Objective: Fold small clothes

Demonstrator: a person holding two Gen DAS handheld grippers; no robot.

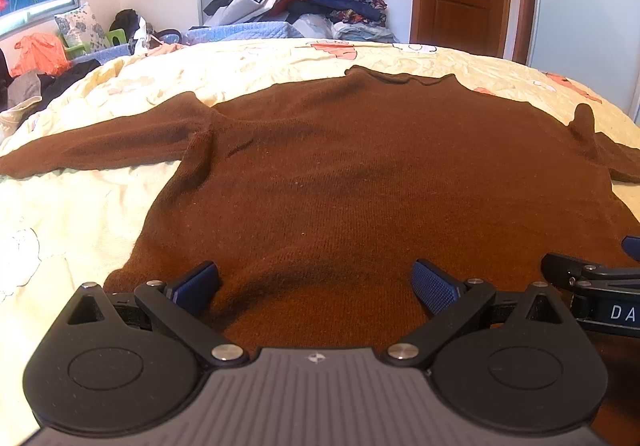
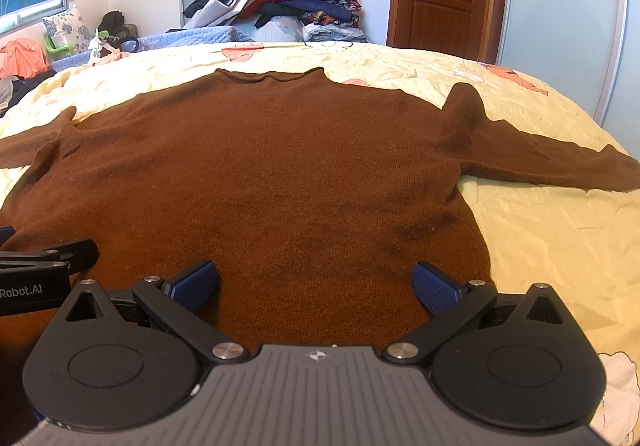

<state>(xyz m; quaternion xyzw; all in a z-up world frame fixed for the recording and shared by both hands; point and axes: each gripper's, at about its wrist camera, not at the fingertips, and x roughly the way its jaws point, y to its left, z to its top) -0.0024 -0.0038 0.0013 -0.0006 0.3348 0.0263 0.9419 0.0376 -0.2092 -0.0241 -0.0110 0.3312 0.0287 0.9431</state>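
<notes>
while both my jaws stand spread wide and hold nothing, the brown sweater (image 1: 340, 174) lies flat on the bed (image 1: 80, 214), collar toward the far edge, hem at the near edge under me. my left gripper (image 1: 316, 286) sits over the hem's left part, my right gripper (image 2: 316, 286) just beside it. both sleeves (image 2: 560, 162) stretch out toward the bed's sides. no fold is made yet, so i judge the whole job is left: sleeves in, then body over.
</notes>
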